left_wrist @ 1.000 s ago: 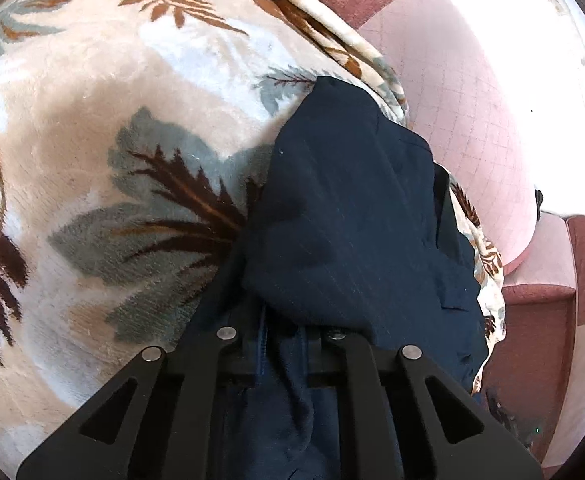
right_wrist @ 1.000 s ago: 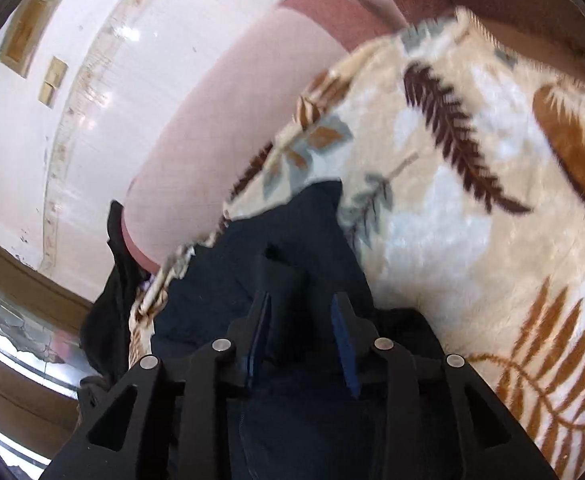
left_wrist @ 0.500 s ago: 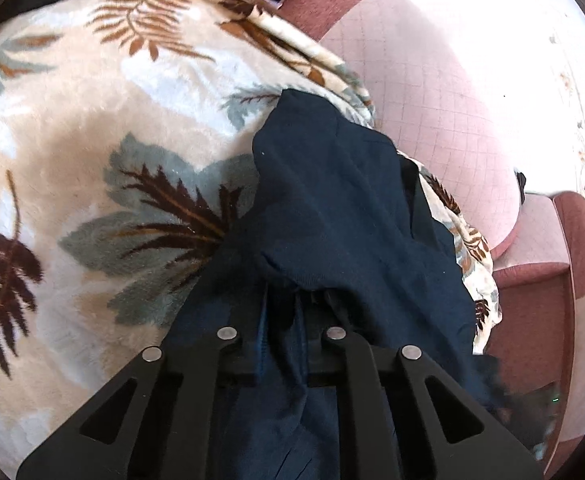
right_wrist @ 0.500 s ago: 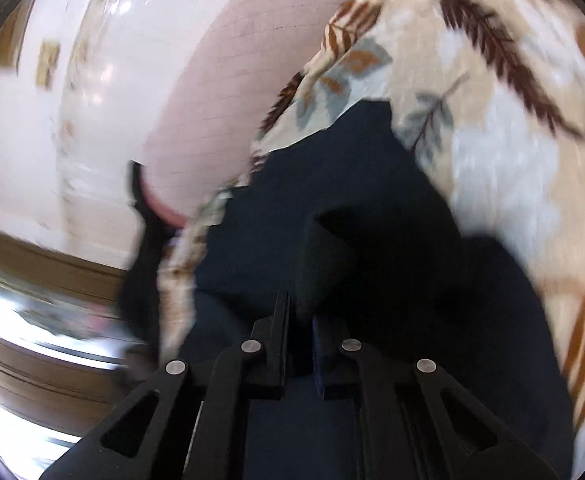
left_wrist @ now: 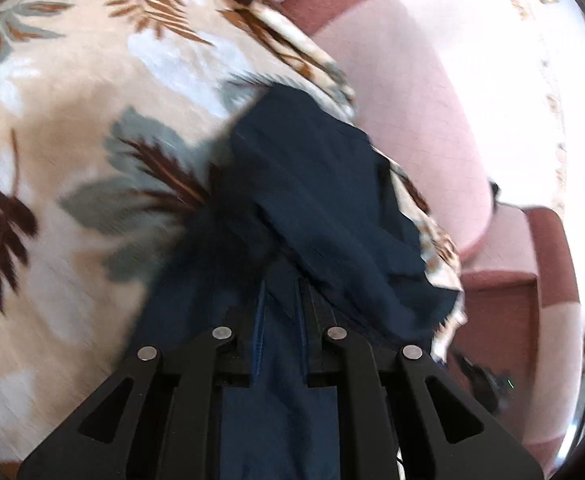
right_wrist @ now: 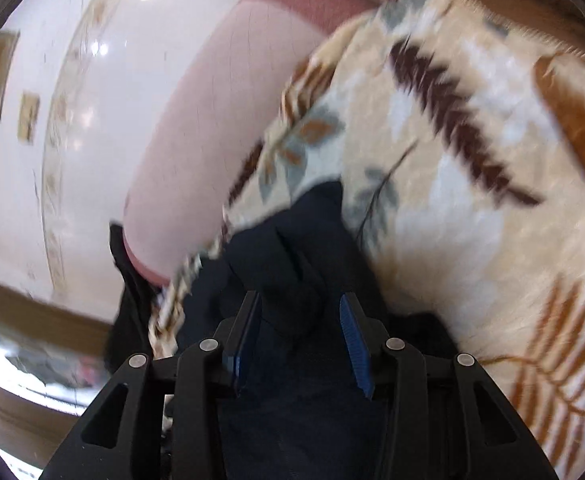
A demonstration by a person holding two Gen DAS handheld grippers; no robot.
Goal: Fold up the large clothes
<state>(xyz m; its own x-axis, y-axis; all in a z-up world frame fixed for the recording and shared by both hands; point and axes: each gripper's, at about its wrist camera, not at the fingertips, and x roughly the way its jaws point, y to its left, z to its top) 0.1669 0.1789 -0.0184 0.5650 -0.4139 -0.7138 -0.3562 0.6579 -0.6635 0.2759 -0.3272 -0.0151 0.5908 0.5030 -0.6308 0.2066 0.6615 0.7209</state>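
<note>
Pinching the navy garment [left_wrist: 312, 184], left gripper [left_wrist: 282, 292]; right gripper [right_wrist: 300, 312] just spread, cloth between; no legible writing.

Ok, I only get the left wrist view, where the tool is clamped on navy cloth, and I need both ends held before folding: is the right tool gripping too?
Observer: No. The right tool stands open, its jaws having just opened.
Operator: Is any cloth between them?
Observer: Yes, a raised fold of the navy garment sits between the blue pads, unpinched.
Operator: Where is that tool?
Observer: Near the leaf-print blanket edge, beside the pink sofa arm.
</note>
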